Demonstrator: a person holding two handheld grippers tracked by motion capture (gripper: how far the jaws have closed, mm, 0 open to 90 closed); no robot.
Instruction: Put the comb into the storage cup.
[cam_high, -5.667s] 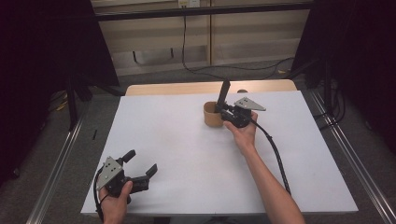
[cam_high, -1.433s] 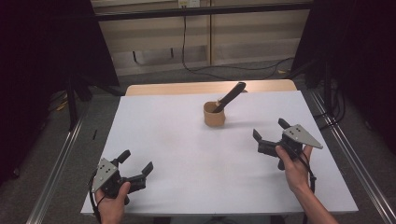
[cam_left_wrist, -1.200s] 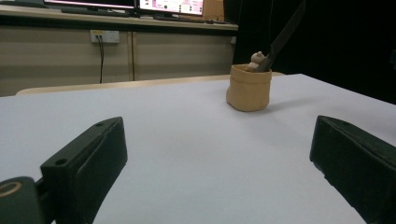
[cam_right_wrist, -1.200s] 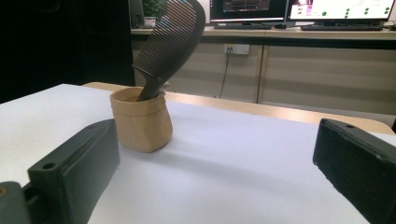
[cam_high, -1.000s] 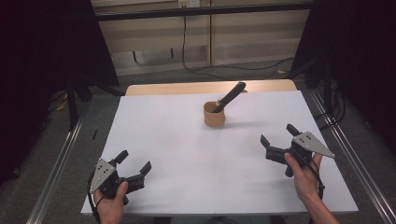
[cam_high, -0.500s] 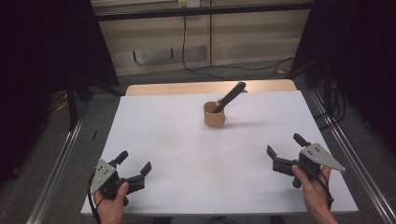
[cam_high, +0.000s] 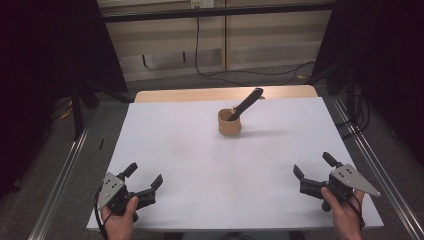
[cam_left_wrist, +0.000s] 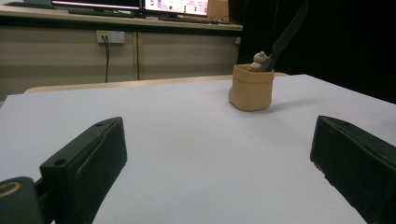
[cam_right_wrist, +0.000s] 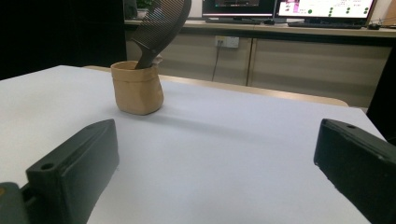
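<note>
White table (cam_high: 200, 165): both claws wide, comb (cam_high: 246, 104) in cup (cam_high: 229, 123).

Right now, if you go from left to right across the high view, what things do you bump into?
Left claw → tan cup with the black comb leaning out of it → right claw. All sit over the white table.

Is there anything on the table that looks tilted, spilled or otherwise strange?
Nothing is spilled. The black comb leans steeply out of the small tan fabric pot, resting on its rim, while the pot stands upright on the white table.
</note>
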